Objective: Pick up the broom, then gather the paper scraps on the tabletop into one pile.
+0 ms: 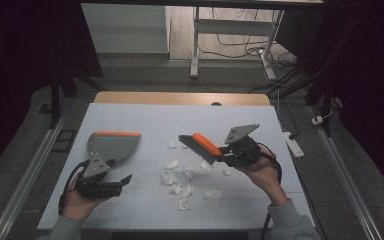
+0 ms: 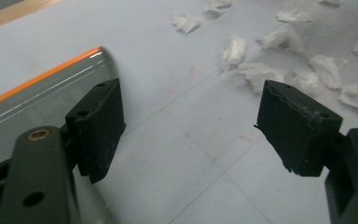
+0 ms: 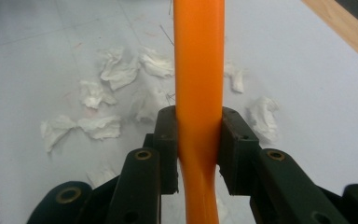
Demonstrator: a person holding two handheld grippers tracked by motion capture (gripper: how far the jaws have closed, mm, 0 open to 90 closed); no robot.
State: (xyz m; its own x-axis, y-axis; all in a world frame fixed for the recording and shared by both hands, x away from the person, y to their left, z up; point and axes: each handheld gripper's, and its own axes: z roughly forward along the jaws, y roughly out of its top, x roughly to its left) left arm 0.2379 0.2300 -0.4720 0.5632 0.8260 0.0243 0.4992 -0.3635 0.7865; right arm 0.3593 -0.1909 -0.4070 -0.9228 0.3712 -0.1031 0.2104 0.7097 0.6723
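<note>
The right gripper [image 1: 219, 156] clamps a brush [image 1: 198, 146] by its orange handle, above paper scraps [image 1: 181, 176]. The left gripper's [image 2: 186, 135] fingers [image 2: 98, 126] gape wide beside the dustpan [image 1: 111, 143].

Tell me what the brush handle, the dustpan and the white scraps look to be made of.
Brush handle: likely smooth orange plastic, evenly coloured with a soft sheen. Dustpan: probably grey plastic, glossy, with an orange edge strip. White scraps: crumpled, torn tissue or paper, matte and wrinkled.
</note>
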